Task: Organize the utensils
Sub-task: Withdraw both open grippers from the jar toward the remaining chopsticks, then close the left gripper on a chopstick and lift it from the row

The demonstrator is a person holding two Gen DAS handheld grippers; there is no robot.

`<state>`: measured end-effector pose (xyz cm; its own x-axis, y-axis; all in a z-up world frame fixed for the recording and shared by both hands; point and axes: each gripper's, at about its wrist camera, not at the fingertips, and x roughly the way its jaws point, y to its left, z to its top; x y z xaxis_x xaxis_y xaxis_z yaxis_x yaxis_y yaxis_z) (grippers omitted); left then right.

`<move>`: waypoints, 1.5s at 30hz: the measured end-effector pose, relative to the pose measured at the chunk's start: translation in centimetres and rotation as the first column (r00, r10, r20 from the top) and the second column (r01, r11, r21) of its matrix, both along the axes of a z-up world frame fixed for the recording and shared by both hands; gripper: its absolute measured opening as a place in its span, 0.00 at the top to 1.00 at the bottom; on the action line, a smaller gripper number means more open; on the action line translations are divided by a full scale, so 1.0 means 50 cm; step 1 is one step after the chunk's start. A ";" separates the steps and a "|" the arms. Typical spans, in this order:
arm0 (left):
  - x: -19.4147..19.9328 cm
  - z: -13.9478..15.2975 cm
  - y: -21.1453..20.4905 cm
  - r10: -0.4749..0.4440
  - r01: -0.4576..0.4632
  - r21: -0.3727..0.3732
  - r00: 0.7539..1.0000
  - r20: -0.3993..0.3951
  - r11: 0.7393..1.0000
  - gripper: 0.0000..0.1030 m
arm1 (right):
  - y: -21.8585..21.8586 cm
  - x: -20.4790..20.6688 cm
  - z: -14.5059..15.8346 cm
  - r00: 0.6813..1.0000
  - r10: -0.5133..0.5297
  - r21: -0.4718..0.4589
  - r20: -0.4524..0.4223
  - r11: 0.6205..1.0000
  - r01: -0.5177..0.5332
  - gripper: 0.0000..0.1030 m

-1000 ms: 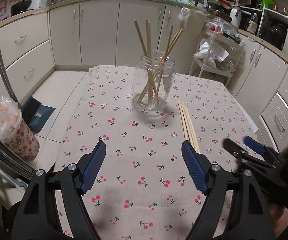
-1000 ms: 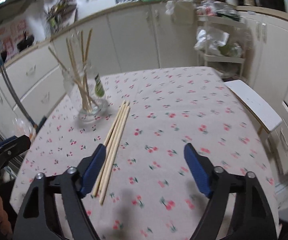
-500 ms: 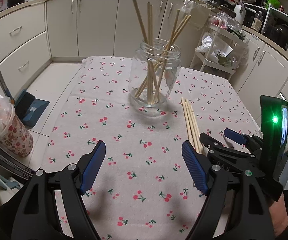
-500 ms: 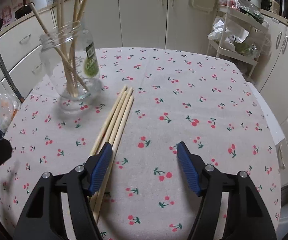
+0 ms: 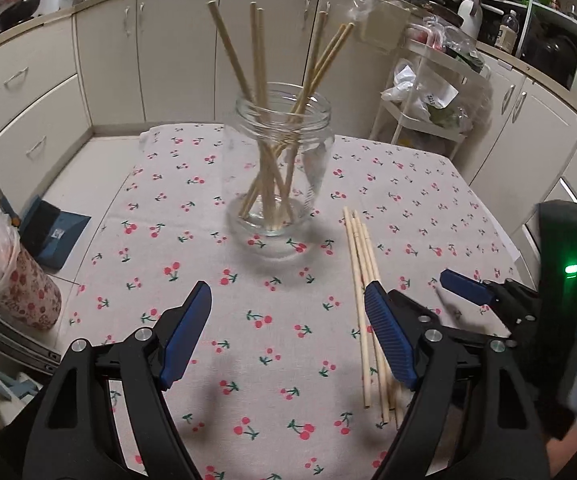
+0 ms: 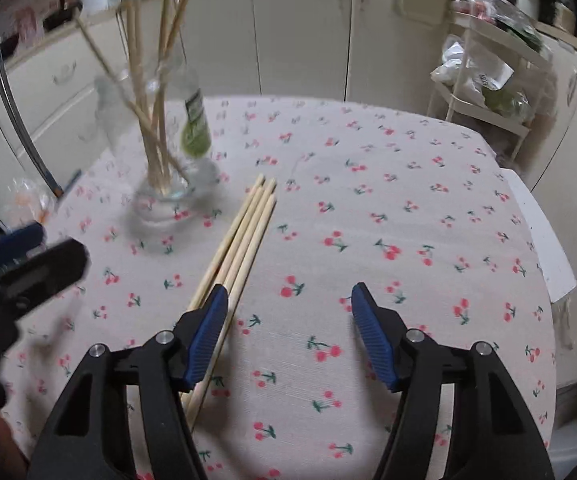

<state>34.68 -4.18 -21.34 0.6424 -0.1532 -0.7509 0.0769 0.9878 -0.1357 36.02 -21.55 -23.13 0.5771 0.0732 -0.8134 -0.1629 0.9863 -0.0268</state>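
- The desk (image 5: 428,184) with its cherry cloth carries everything.
- The glass jar (image 5: 282,160) stands near the middle of the desk, a little toward the far edge, and already holds six sticks (image 5: 262,80), so I judge the task about half done.
- Four loose sticks (image 6: 248,232) lie flat just beside the jar, toward the near edge, not yet put in.
- The left tongs (image 5: 288,340) and the right tongs (image 6: 286,332) are both released and grasp nothing.
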 end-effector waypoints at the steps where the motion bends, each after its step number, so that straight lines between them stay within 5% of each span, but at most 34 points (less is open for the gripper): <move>1: -0.001 0.000 0.000 -0.003 0.003 0.006 1.000 -0.001 1.000 0.27 | 0.005 0.004 -0.006 1.000 0.000 -0.014 -0.009 1.000 0.000 0.39; 5: 0.002 -0.005 -0.009 -0.026 0.026 0.012 1.000 -0.012 1.000 0.27 | -0.005 0.006 -0.013 1.000 -0.020 -0.085 -0.020 0.996 0.018 0.40; 12: 0.023 -0.043 -0.047 -0.052 0.054 0.053 0.998 -0.044 0.997 0.27 | -0.039 -0.008 0.005 1.000 -0.007 -0.021 -0.015 1.000 0.007 0.41; 20: 0.056 -0.064 -0.055 -0.089 0.094 0.054 0.993 -0.073 0.994 0.27 | -0.061 -0.023 0.012 0.999 -0.038 -0.054 -0.002 0.998 0.038 0.37; 31: 0.087 -0.110 -0.100 -0.125 0.143 0.151 0.984 -0.124 0.978 0.29 | -0.106 -0.035 0.006 0.997 -0.081 -0.017 -0.013 0.997 0.081 0.33; 33: 0.085 -0.108 -0.100 -0.116 0.135 0.163 0.986 -0.121 0.977 0.36 | -0.103 -0.036 0.009 0.997 -0.073 0.002 -0.006 0.997 0.073 0.33; 35: 0.085 -0.103 -0.096 -0.103 0.123 0.166 0.987 -0.122 0.979 0.73 | -0.099 -0.036 0.012 0.998 -0.065 0.018 -0.001 0.998 0.065 0.33; 37: 0.076 -0.099 -0.082 -0.084 0.106 0.156 0.987 -0.138 0.982 0.93 | -0.093 -0.037 0.015 0.998 -0.058 0.032 0.003 0.998 0.058 0.33; 39: 0.055 -0.099 -0.065 -0.078 0.099 0.151 0.987 -0.140 0.984 0.95 | -0.083 -0.035 0.019 0.999 -0.046 0.046 0.008 0.998 0.045 0.34; 45: -0.024 -0.092 -0.008 -0.065 0.081 0.072 0.978 -0.199 0.994 0.95 | -0.026 -0.008 0.014 1.000 0.024 0.078 -0.017 0.997 -0.023 0.68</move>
